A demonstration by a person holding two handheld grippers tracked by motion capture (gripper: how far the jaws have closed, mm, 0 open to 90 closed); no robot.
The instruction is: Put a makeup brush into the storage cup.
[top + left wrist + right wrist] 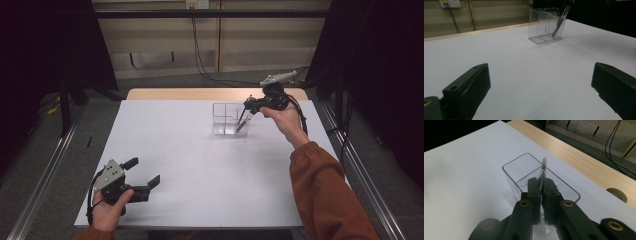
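Note:
A clear plastic holder [219, 107] with dividers stands on the white table toward the far right. A thin grey utensil [242, 121] leans into its right-hand compartment, lower end inside. My right gripper [248, 106] hangs just above the holder, tilted down, and is shut on the utensil's upper part. In the right gripper view the two jaws pinch the utensil [543, 167] over the holder's rim [514, 162]. My left gripper [145, 171] rests near the table's front left corner, open, with nothing between its jaws. The left gripper view shows the holder [544, 25] and the utensil [557, 26] far off.
The white table top [200, 165] lies on a wooden table whose bare strip [200, 93] runs along the far edge, with a round cable hole [616, 193]. Black curtains hang on both sides. Cables run down the back wall [197, 55].

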